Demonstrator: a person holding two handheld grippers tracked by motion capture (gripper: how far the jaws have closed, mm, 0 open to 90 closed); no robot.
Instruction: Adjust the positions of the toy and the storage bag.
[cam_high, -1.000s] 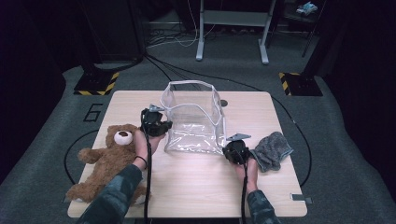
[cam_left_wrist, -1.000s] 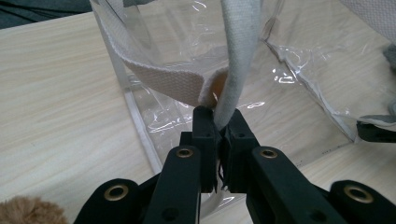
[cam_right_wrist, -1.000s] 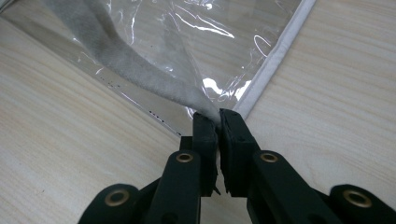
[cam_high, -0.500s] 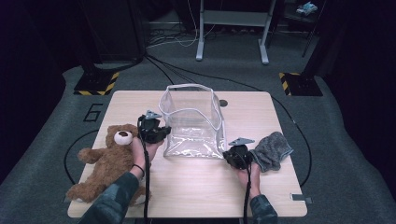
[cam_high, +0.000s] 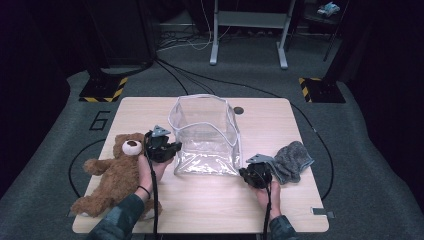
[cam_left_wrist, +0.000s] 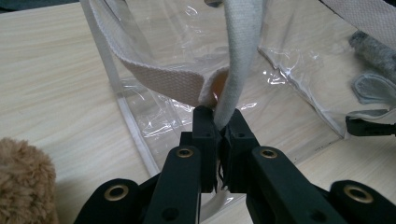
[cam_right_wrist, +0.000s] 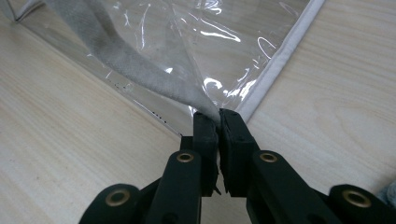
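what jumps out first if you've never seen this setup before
A clear bag stands open in the middle of the table, with the left gripper and right gripper each clamped on a pale strap at its near corners. A brown teddy bear lies at the table's left edge, and a grey cloth sits to the bag's right, beside the right gripper.
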